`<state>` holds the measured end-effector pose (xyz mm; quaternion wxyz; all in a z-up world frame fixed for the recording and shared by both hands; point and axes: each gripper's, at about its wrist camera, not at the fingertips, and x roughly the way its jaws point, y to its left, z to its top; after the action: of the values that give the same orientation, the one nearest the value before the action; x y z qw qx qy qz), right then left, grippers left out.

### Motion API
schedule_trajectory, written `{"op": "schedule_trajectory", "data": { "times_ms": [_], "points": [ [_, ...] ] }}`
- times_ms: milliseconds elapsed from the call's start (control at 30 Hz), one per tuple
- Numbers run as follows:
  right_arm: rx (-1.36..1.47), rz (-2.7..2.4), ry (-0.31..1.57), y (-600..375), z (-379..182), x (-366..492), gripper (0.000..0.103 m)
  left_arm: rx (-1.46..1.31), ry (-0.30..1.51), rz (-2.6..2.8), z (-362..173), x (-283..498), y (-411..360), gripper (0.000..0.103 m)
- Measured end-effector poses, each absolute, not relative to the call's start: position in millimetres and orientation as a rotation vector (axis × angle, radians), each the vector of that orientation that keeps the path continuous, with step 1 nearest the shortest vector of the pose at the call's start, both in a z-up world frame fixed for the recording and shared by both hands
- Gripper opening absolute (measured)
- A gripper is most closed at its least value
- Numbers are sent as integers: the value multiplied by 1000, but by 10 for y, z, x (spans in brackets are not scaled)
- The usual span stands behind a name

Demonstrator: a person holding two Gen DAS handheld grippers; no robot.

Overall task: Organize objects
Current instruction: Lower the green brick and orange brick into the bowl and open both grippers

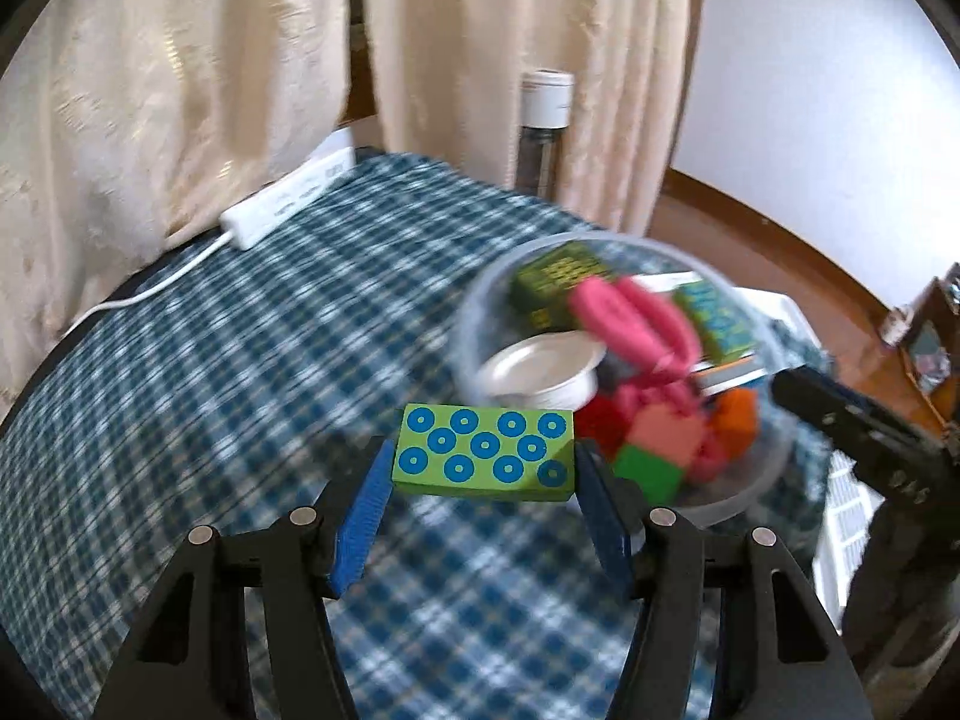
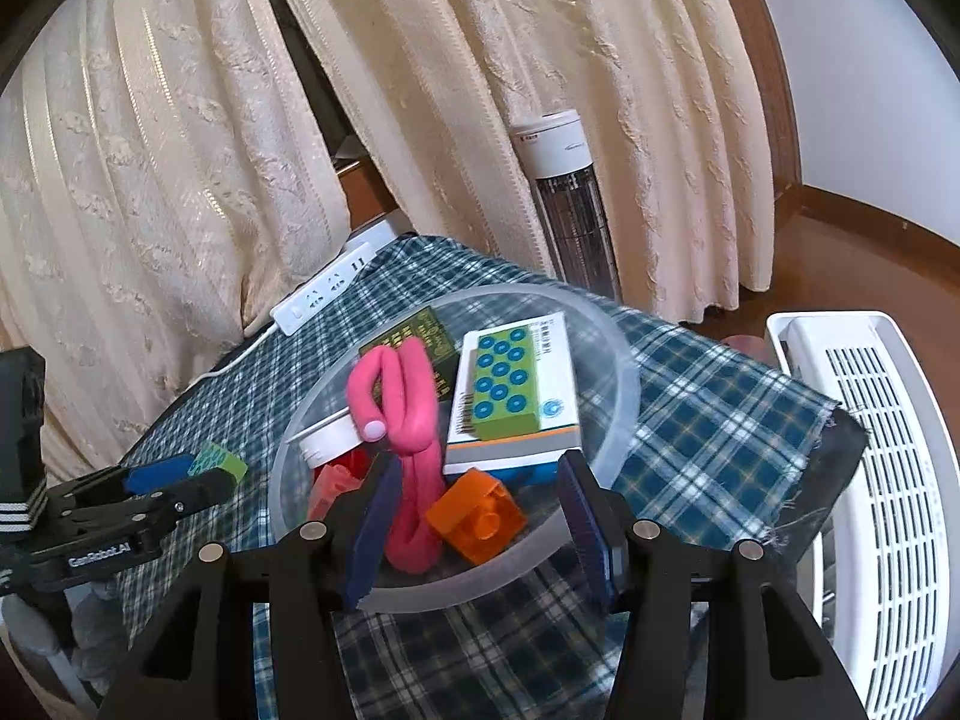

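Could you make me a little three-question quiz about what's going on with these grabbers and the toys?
1. True or false: the left gripper holds a green block with blue rings.
2. Where is the pink bendy foam rod? A) on the checked cloth B) in the clear plastic bowl C) in the white basket
3. What colour is the plastic brick nearest the right gripper?

Key: 1 true; 2 B; 3 orange.

Green block [image 1: 483, 461] in left gripper [image 1: 480, 480]
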<state>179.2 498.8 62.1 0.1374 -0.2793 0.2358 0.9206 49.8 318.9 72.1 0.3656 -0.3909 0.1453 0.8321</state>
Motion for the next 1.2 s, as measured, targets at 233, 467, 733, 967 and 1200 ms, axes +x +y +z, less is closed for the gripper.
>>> {"op": "schedule_trajectory", "data": {
  "times_ms": [233,467,733,967,1200],
  "points": [
    [-772,2661,710,5113,631,1896,57,-971,392,2069,822,665,3567,62],
    [-754,2642,739,5246,610,1970,57,-973,426,2022,775,727,3872,62],
    [-744,2634,764,5325,584,2013,57,-994,441,2004,697,714,4042,62],
    [-749,2636,761,5322,588,2011,57,-1013,421,2024,704,655,3974,65],
    [-775,2652,707,5196,618,1974,63,-982,434,2110,728,646,3804,70]
  ]
}}
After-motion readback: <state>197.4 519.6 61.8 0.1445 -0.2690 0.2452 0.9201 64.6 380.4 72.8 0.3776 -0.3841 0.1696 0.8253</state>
